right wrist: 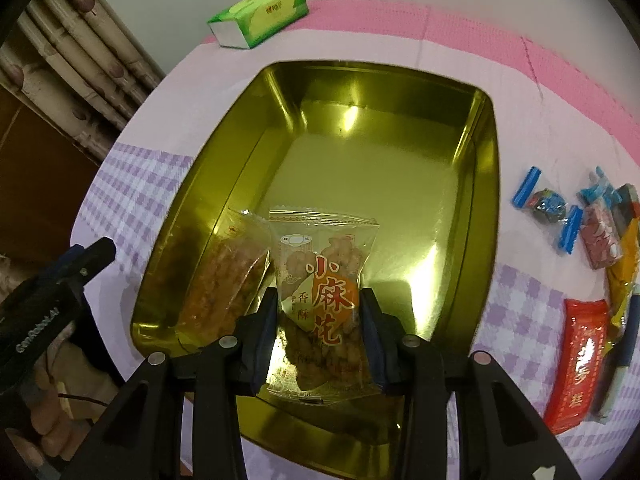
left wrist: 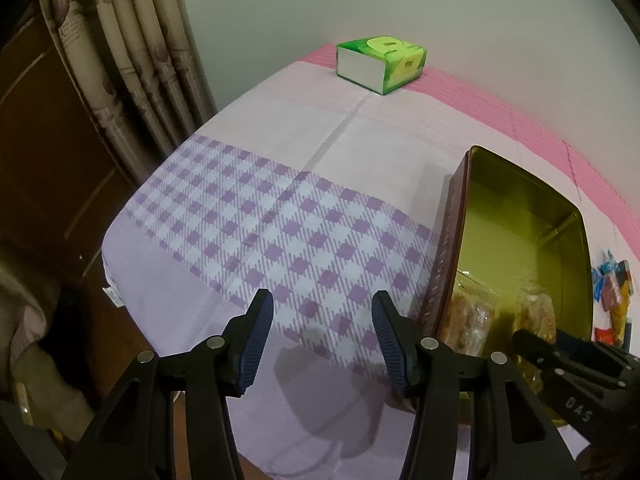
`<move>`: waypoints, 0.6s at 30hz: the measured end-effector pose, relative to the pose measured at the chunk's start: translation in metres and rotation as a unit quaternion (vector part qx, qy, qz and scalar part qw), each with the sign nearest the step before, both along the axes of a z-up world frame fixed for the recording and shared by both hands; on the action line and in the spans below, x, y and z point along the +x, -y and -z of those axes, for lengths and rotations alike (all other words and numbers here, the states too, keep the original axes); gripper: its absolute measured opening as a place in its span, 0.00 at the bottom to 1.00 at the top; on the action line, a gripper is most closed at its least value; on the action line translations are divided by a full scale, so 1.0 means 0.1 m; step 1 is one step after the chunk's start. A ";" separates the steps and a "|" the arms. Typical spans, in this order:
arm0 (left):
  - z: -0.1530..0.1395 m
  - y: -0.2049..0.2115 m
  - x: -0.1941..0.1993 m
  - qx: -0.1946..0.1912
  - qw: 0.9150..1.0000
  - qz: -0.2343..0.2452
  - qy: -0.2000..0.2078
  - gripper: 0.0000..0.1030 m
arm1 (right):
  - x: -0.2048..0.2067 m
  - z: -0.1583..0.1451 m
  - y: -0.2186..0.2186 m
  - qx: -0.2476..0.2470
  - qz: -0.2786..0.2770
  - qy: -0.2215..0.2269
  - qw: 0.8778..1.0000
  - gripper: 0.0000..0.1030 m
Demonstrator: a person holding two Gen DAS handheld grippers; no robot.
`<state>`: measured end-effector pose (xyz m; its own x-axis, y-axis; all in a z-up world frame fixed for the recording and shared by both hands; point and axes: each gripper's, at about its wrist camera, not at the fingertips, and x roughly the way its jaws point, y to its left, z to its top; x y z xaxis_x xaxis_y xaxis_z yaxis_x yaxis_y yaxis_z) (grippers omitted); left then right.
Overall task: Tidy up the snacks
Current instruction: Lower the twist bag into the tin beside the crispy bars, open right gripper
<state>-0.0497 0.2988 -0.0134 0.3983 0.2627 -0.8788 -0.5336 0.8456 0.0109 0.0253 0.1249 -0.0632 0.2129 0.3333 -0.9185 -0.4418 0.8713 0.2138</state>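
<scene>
A gold tin box (right wrist: 484, 208) stands open on the cloth; it also shows in the left wrist view (left wrist: 576, 232). My right gripper (right wrist: 320, 320) is shut on a clear packet of fried dough twists (right wrist: 324, 280), held over the tin's near end. A second twist packet (right wrist: 228, 276) lies in the tin's near left corner. My left gripper (left wrist: 322, 332) is open and empty above the checked cloth, left of the tin. Loose snacks lie right of the tin: a red packet (right wrist: 576, 364), a pink packet (right wrist: 600, 240) and blue-wrapped candies (right wrist: 548, 204).
A green tissue box (left wrist: 380, 64) sits at the table's far edge near the wall; it also shows in the right wrist view (right wrist: 260, 16). Curtains (left wrist: 132, 52) and a wooden panel are beyond the table's left edge. The table's front left corner is near my left gripper.
</scene>
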 end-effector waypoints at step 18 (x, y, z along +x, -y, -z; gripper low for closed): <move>0.02 0.02 -0.01 -0.007 1.000 0.003 0.001 0.53 | 0.00 0.01 -0.09 -0.018 -0.016 0.021 0.999 0.37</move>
<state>-0.0510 0.2972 -0.0150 0.4012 0.2482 -0.8817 -0.5288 0.8487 -0.0017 0.0250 0.1340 -0.0640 0.2414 0.3077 -0.9204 -0.4780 0.8631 0.1632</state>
